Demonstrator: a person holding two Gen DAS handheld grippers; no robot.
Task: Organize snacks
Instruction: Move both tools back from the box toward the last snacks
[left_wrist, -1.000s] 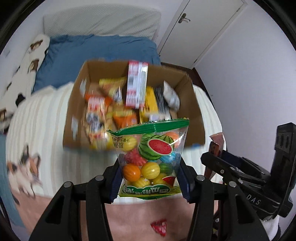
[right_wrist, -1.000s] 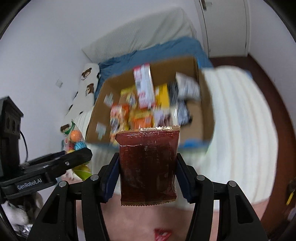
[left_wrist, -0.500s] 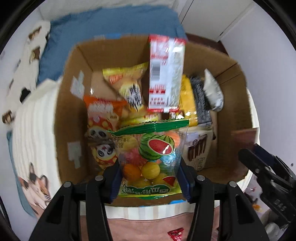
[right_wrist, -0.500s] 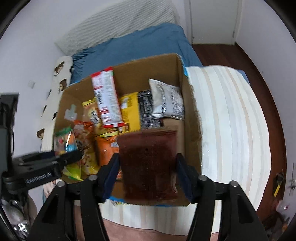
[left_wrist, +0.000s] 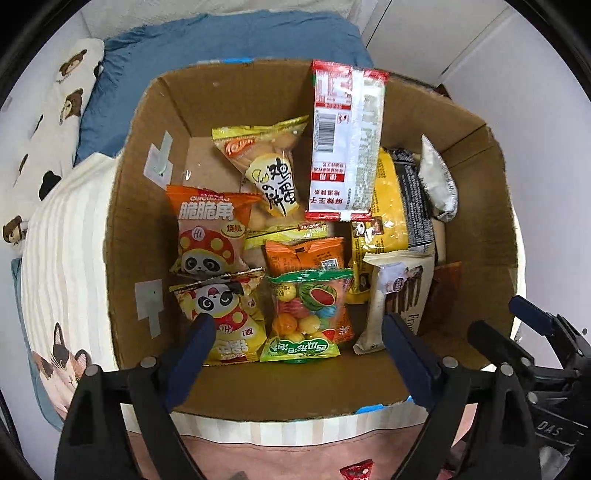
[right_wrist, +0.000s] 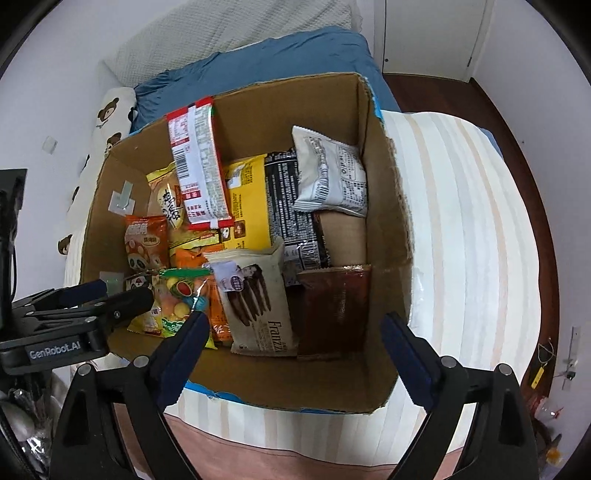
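Observation:
A cardboard box (left_wrist: 147, 206) (right_wrist: 384, 206) on the bed holds several snack packets. The clear fruit-candy bag (left_wrist: 308, 317) (right_wrist: 177, 299) lies inside near the front wall, free of my left gripper (left_wrist: 299, 332), whose jaws are opening wide above it. The dark brown packet (right_wrist: 334, 306) (left_wrist: 445, 291) rests in the box's front right corner, below my right gripper (right_wrist: 293, 330), whose jaws are also opening with nothing pressed between them. A tall red-and-white packet (left_wrist: 345, 140) (right_wrist: 197, 162) stands upright in the middle.
The box sits on a striped cream blanket (right_wrist: 461, 229) over a blue sheet (left_wrist: 221, 40). A bear-print pillow (left_wrist: 55, 110) lies at the left. A small red wrapper (left_wrist: 356, 472) lies on the pink cover in front. A door (right_wrist: 424, 33) and wooden floor are beyond.
Both grippers came down over the box and let go: the fruit-candy bag and the brown packet dropped from the jaws and now lie inside the box.

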